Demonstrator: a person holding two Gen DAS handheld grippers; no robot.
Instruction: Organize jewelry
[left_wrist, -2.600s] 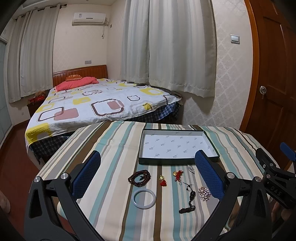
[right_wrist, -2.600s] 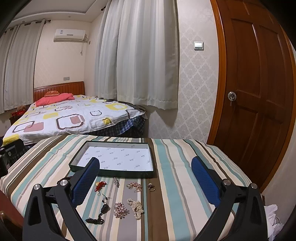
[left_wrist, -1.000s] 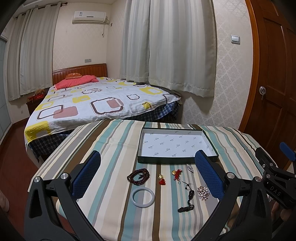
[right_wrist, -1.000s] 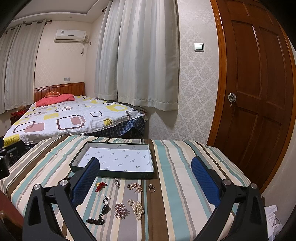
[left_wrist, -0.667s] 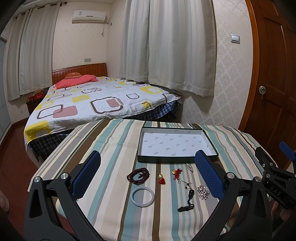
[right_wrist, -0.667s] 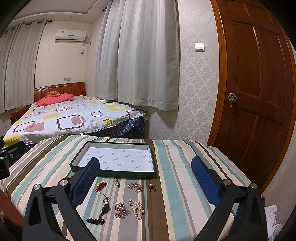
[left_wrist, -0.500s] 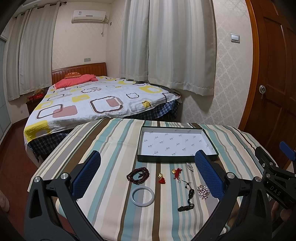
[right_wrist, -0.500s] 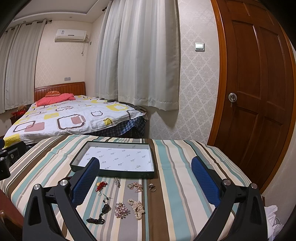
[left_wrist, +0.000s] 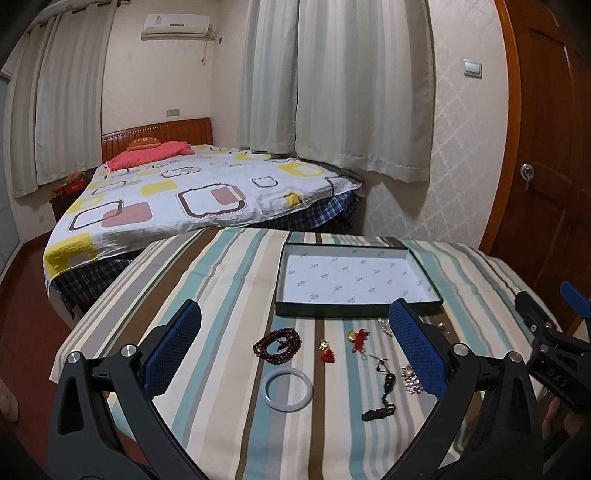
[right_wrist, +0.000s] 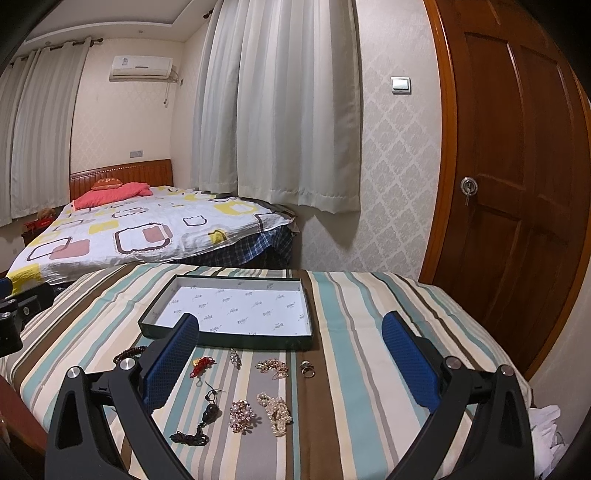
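Both claws hang spread wide and empty, left gripper and right gripper. Nothing sorted yet: the tray sits bare at the far side, jewelry scattered near it. Next, I'd judge, a drop onto the pale bangle.

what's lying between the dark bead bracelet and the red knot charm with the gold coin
A small gold and red charm lies on the striped cloth between the dark bead bracelet and the red knot charm, touching neither. The left wrist view shows it.
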